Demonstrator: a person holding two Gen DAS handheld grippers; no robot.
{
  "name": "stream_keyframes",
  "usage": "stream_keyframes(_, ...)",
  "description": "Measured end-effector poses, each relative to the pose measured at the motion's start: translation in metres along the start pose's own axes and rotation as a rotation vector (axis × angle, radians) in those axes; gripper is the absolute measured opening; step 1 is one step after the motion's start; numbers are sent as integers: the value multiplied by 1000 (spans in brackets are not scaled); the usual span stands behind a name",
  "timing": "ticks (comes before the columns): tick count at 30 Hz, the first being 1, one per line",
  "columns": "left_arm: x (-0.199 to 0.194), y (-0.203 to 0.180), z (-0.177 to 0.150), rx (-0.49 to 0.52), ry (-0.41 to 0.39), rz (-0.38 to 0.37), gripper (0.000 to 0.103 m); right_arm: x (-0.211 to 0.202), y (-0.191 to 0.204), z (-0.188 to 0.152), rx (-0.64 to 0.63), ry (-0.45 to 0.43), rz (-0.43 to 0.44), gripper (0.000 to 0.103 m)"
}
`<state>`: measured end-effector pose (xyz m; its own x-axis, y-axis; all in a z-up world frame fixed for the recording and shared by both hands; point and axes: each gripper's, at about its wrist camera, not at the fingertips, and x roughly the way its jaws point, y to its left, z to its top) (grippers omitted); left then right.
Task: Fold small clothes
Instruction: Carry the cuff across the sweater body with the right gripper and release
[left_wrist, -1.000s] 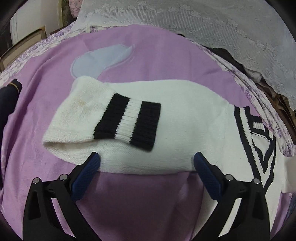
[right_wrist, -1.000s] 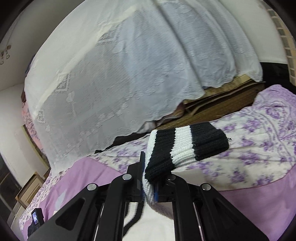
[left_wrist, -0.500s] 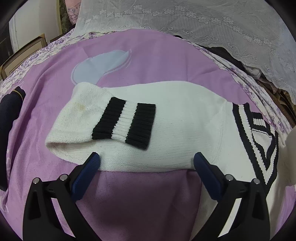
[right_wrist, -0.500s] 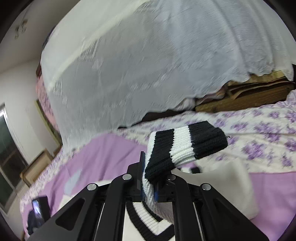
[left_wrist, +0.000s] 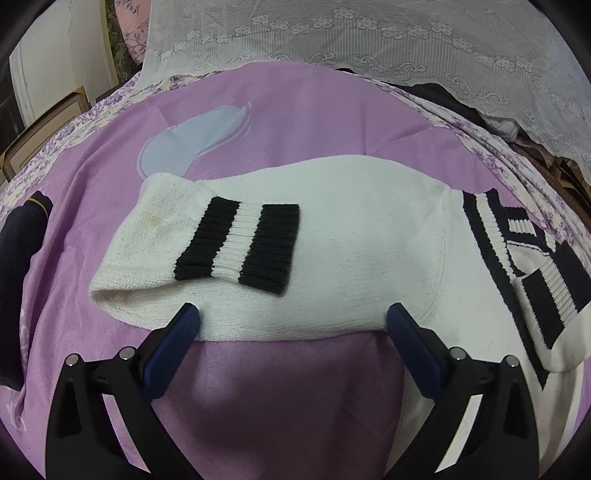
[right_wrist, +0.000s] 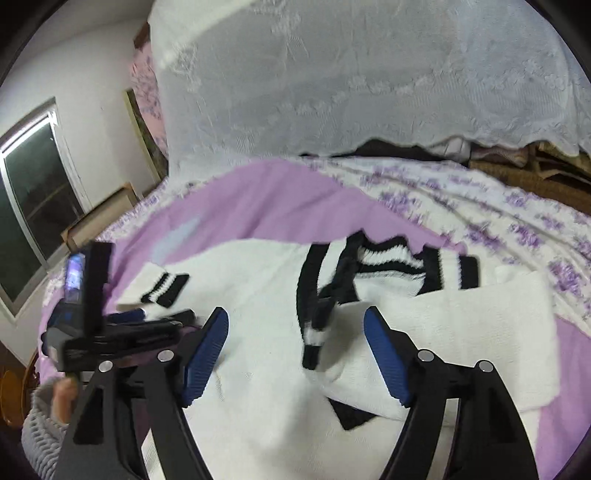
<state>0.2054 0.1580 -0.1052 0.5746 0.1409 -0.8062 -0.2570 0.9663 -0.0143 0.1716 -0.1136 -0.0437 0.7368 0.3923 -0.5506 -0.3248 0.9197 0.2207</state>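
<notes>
Both claws (left_wrist: 291, 317) (right_wrist: 295, 317) spread, white sweater (left_wrist: 351, 251) lying sideways, neckline rightward

Left tongs (left_wrist: 291, 321) spread wide, blue-padded fingers (left_wrist: 173, 343) well apart, nothing between them, held low and level. Right tongs (right_wrist: 295, 339) likewise parted wide, blue pads (right_wrist: 384, 354) apart and gripping nothing, tilted downward. Seen from the right wrist view, left tongs (right_wrist: 147, 321) at far left, with a bare hand (right_wrist: 62, 398) on the grip.
</notes>
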Motion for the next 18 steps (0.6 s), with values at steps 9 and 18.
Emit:
stream_keyframes(9,0,-14,-5,61,-25,51,99,85,-1,-31,-26,289,-185,42)
stream_keyframes(18,-27,-23,-10,52,-2,-280,99,-36,-64,-22,44,-28,-250,67)
